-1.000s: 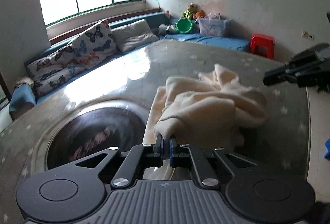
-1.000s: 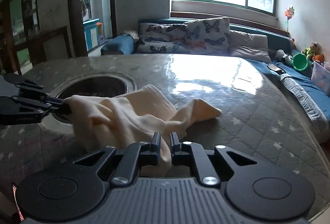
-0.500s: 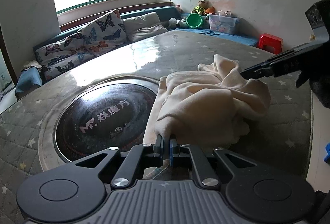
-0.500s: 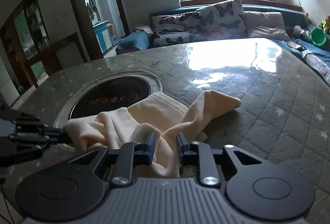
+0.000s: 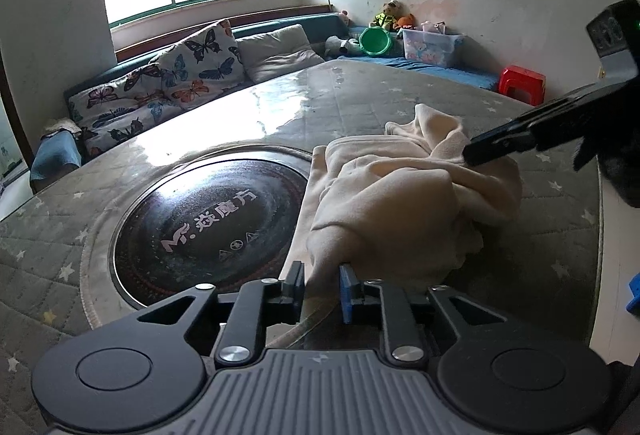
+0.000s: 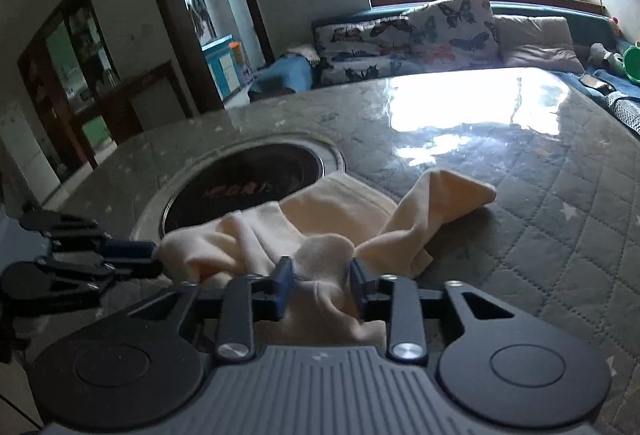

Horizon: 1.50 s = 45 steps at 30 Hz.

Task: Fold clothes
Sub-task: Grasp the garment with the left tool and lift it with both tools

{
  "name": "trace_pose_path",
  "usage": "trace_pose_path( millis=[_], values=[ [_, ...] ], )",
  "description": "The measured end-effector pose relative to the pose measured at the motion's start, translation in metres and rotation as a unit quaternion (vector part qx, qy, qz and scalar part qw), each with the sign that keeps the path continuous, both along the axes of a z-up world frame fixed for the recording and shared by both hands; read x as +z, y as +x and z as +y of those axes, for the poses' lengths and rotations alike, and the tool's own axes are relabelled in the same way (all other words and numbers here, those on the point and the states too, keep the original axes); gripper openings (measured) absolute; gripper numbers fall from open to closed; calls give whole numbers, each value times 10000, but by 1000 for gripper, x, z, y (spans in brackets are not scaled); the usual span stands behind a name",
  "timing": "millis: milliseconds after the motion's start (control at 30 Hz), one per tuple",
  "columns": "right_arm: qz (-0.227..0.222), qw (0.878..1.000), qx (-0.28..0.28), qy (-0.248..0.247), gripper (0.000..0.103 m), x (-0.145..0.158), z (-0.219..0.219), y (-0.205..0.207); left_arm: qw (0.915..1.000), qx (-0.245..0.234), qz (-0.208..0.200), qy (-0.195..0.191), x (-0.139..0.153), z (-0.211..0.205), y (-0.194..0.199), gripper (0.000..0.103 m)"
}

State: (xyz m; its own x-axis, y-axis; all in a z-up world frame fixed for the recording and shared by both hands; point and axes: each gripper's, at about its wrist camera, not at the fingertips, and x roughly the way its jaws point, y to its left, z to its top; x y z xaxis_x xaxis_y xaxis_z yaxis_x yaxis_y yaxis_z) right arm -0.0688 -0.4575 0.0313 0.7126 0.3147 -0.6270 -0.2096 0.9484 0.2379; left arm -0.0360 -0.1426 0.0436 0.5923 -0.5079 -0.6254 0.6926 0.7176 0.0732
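A cream fleece garment [image 5: 404, 195] was seen crumpled in a soft, rumpled heap on a round table [image 5: 360, 95], just beside a dark circular glass cooktop [image 5: 200, 231] set into the tabletop, with one flat edge overlapping the cooktop's metal rim. What kind of garment it was could not be told. One tube-shaped part, like a sleeve [image 6: 440, 203], was stretched away from the heap toward the cushioned bench, its blunt end lying flat on the table. The table was covered by a grey quilted cloth with small stars under a shiny clear sheet that reflected the window light.

The left gripper [image 5: 322, 285] was seen with its fingers spread apart, a fold of the fabric standing between them; no pinch was evident. The right gripper [image 6: 322, 285] was likewise parted, with a bunched hump of fabric between its pads.

Behind the table, butterfly-print cushions [image 5: 168, 87] were propped along a teal bench. A red plastic stool [image 5: 522, 83] was partly cut off by the table edge.
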Motion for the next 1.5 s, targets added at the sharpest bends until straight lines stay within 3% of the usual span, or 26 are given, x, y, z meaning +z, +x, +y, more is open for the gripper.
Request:
trace_pose_path(
  millis=[100,167,233,367,433,533,733,867,1067,1200,1333,1500],
  values=[
    [8,9997,72,-233,29,-6,7,1,10000,-13,24,31,-4,1,2,29],
    [-79,9992,152,-371,17,-5,11,-4,9999,-29,50,106,-9,-1,6,30],
    [-237,9984,182,-476,12,0,13,-10,9998,-53,80,184,-15,-2,9,30],
    [-592,9962,159,-618,10,18,14,-22,9997,-80,54,236,-23,-7,13,29],
    [-730,9948,133,-703,9,28,14,-24,9996,-98,-34,262,-25,-10,13,12],
    [-927,9922,114,-825,9,43,16,-18,9994,-66,-199,262,-22,-11,13,8],
    [-1421,9838,130,-1086,9,76,30,11,9969,243,-701,251,6,-10,29,7],
    [-2041,9730,64,-1079,9,113,42,30,9912,596,-1156,264,37,-7,49,7],
    [-2762,9570,372,-804,9,152,53,15,9827,750,-1691,-25,77,24,44,8],
    [-2551,9584,923,-889,9,134,65,-10,9864,572,-1525,234,59,44,22,8],
    [-2016,9599,1620,-1082,9,98,83,-37,9906,449,-1165,554,27,59,0,8],
    [-1264,9514,2492,-1296,9,59,107,-68,9946,400,-676,680,-2,78,-22,10]
  ],
)
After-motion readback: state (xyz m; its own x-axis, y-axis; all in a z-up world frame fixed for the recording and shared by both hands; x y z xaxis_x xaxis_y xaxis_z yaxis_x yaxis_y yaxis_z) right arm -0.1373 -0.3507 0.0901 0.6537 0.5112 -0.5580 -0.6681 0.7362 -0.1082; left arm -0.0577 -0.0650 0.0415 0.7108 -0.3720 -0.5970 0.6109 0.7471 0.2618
